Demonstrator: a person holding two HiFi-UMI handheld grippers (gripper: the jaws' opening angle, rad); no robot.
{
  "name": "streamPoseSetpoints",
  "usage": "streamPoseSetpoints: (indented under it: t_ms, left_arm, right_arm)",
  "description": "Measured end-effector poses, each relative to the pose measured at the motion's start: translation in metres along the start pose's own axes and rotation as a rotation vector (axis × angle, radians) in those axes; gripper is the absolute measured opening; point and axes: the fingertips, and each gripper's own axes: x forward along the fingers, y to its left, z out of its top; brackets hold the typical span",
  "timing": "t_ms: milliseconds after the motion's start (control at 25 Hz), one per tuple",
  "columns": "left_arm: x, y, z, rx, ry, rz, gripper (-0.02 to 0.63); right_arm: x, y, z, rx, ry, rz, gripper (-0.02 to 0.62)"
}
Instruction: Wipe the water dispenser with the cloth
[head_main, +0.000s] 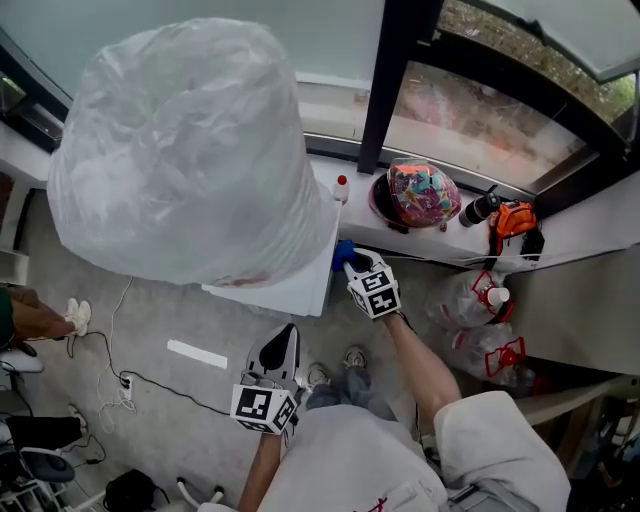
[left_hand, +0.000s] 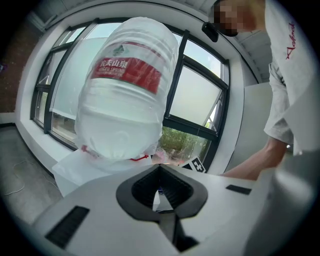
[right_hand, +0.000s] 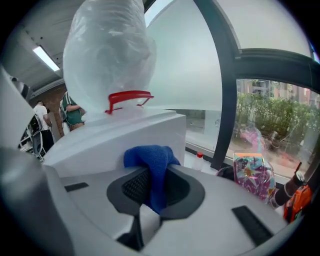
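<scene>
– windows (right_hand: 260, 100) and a white ledge (head_main: 440, 238) run along the back, and the floor (head_main: 150, 330) is grey. what are the fingers of the right gripper (right_hand: 155, 187) doing?
– they are squeezed tight on the blue cloth (right_hand: 152, 159). the cloth sticks up out of them in a lump. it is pressed right against the side of the white water dispenser (right_hand: 125, 137), near the top.
– and the left gripper (left_hand: 161, 192)?
– its fingers are pressed together with nothing in them. it is lower down, in front of the dispenser and not touching it.
– what sits on top of the dispenser?
– a big water jug (head_main: 190, 150), upside down, with a clear plastic bag all over it. it has a red label (left_hand: 127, 70).
– what is on the ledge?
– a little bottle with a red cap (head_main: 342, 187) just beside the dispenser, then a bright helmet (head_main: 422, 192), and a dark bottle (head_main: 480, 208) further along.
</scene>
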Motion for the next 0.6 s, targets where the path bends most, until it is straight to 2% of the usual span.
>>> streamPoseSetpoints:
  t_ms: [320,600]
  left_arm:
    - [0.013,-0.002,-0.005,-0.014,0.011,0.015,0.012]
    - [0.019,-0.005,-0.011,-0.011,0.028,0.007,0.012]
  right_arm:
    - [0.038,-0.06,0.037,-0.01,-0.014,-0.054,0.054]
    - [0.04,-0.067,0.041,-0.008,-0.032,-0.058,0.054]
